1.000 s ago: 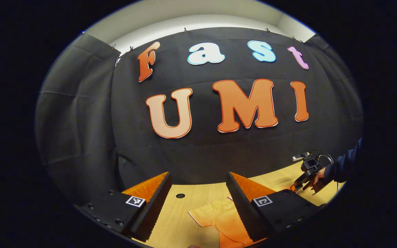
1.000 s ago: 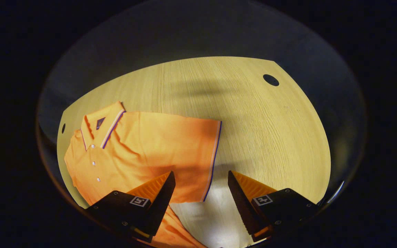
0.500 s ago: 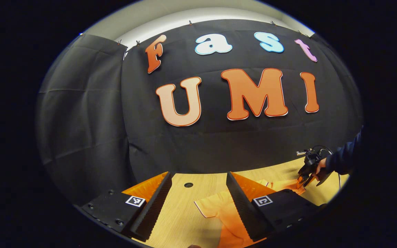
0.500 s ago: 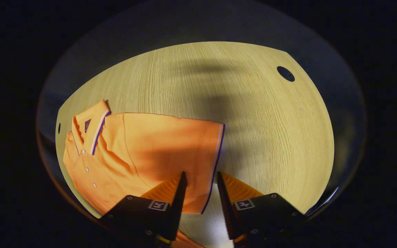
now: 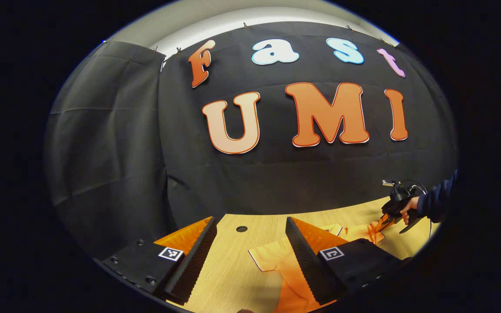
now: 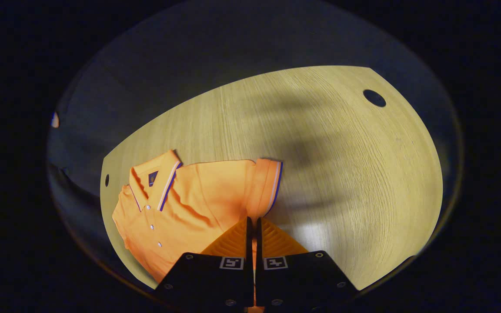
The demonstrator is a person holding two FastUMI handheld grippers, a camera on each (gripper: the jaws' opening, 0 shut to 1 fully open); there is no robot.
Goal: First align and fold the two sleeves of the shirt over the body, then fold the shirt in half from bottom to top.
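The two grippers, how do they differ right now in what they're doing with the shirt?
The right gripper has its fingers closed together on the sleeve, which bunches and lifts off the table; the left gripper has its fingers spread wide with nothing between them. The right gripper's camera looks down at the shirt and its collar; the left gripper's looks forward at the booth wall, with the other sleeve low beyond its fingers. Both are hand-held above the same table.

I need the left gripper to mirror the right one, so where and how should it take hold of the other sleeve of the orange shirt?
Grip the sleeve at its striped cuff edge, near the corner. It lies flat on the table, so bring the open left gripper down low from the outer side, one finger sliding under the hem, much as the right gripper pinches its sleeve.
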